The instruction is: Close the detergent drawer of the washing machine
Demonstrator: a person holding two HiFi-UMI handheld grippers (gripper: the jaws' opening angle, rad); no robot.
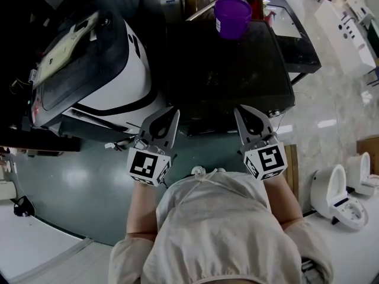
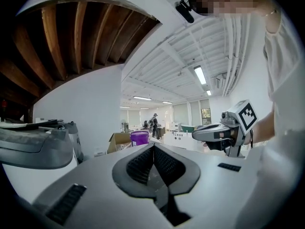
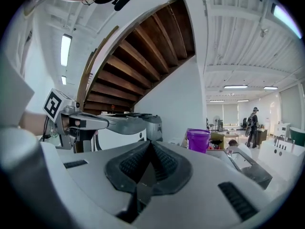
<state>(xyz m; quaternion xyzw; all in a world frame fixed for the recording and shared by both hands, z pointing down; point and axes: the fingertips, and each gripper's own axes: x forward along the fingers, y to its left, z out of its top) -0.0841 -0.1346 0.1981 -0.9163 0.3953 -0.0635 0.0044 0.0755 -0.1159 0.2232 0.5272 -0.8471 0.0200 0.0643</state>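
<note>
left gripper (image 1: pixel 172 116) pinched shut, empty | right gripper (image 1: pixel 241 112) likewise | both tips at near edge of dark washing machine (image 1: pixel 231 81), straight ahead, equally near | detergent drawer not discernible, probably front face below | purple cup (image 1: pixel 232 16) at far edge

Glossy green floor (image 1: pixel 77 182) — white walls (image 3: pixel 186 99), strip lights (image 2: pixel 200 74).

Matt grey plastic left claw (image 2: pixel 153 147); glossy floor (image 1: pixel 77 182).
</note>
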